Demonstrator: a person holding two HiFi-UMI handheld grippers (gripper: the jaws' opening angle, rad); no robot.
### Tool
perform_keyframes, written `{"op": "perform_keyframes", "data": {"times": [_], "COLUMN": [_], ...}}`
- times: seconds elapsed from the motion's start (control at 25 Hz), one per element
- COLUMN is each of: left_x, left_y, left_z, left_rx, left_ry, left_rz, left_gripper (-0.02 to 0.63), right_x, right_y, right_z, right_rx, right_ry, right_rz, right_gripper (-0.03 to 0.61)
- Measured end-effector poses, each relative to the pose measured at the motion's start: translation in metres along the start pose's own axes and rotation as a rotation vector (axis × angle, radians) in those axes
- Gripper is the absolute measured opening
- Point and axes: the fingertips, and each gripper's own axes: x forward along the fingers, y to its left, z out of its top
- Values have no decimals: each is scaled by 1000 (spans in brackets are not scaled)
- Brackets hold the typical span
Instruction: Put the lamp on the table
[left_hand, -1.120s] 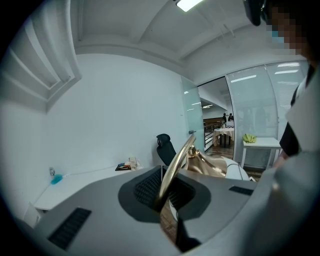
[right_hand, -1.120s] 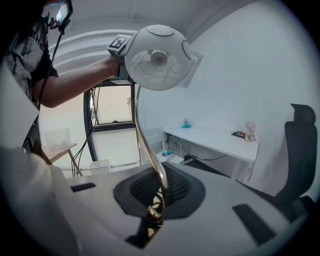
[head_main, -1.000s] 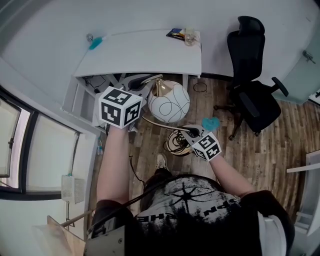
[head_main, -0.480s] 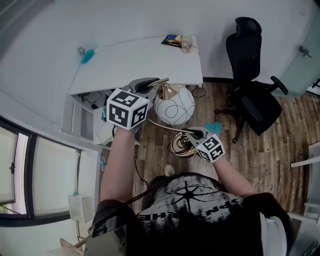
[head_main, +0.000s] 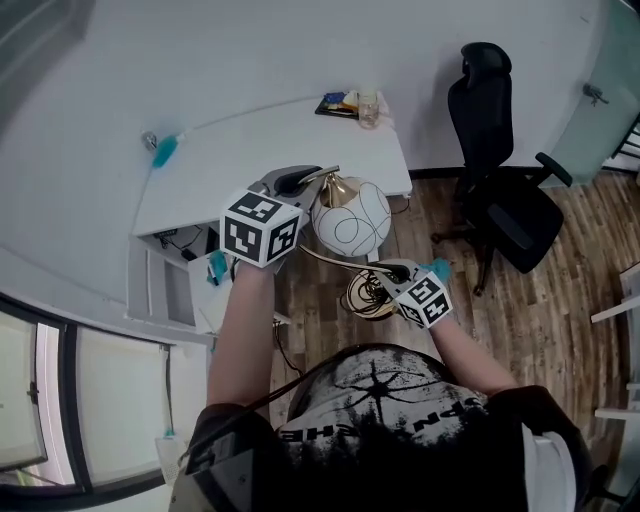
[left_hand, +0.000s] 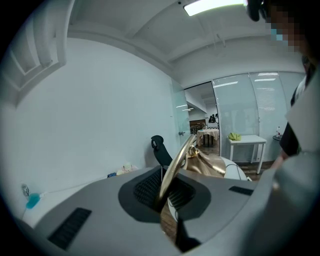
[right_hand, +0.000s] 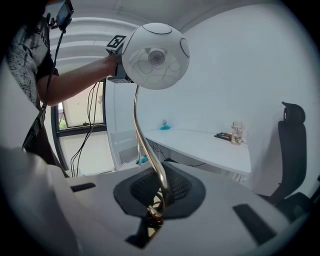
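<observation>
Two clamps on lamp (head_main: 350, 218) stem: left gripper (head_main: 300, 180), right gripper (head_main: 385, 270); lamp nearer table (head_main: 270, 150) than before.

— Left gripper (head_main: 318, 178)?
— Clamped on the lamp (head_main: 350, 217), held high, left forearm (head_main: 245, 330) stretched forward.
— Right gripper (head_main: 380, 272)?
— Clamped on it too, lower, closer in, right forearm (head_main: 465, 350) angled inward. Both tipped slightly down.

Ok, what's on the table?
On the table: a jar and dark items at the far corner, a teal object at the left end. Its near edge is partly behind the lamp and left gripper.
</observation>
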Motion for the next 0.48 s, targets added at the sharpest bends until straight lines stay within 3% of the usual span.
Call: {"op": "perform_keyframes", "data": {"times": [0.48], "left_x": [5], "left_y": [50], "left_z": [-5], "left_rx": [32], "left_ry": [-20], "left_rz": [-52], "left_gripper": [18], "right_x": [50], "right_y": [-5], "right_z": [17], "right_rx": [22], "right_ry": [1], "right_rz": [-51], "right_gripper": [17]}}
